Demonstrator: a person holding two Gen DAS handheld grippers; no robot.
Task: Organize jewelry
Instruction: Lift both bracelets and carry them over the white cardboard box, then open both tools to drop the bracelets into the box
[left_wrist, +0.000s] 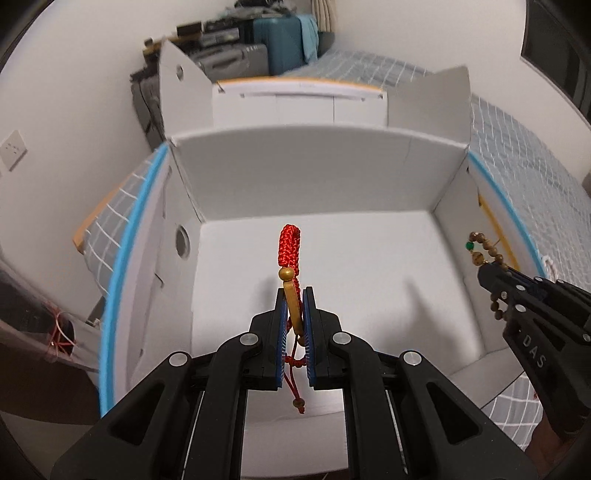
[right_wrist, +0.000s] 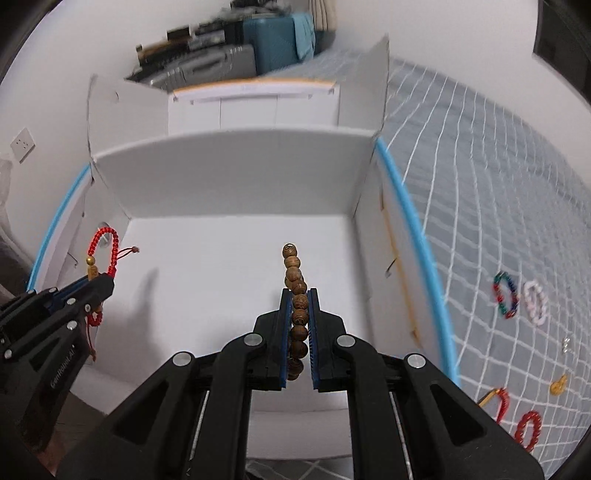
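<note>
Hovering above the open white box (left_wrist: 325, 258), the left gripper (left_wrist: 294, 295) is clamped on a red braided bracelet (left_wrist: 289, 245) with a gold bead, while the right gripper (right_wrist: 300, 295) is clamped on a wooden bead bracelet (right_wrist: 295, 291); both pieces hang over the box's bare floor, near its front edge. Judging by this, the step in hand is dropping two bracelets into the box, which next calls for lowering and parting both sets of jaws. Farther off, beyond the box's right wall, six more pieces lie on the checked bedcover (right_wrist: 480, 184), among them a multicoloured bracelet (right_wrist: 505, 295) and a white bracelet (right_wrist: 536, 302).
</note>
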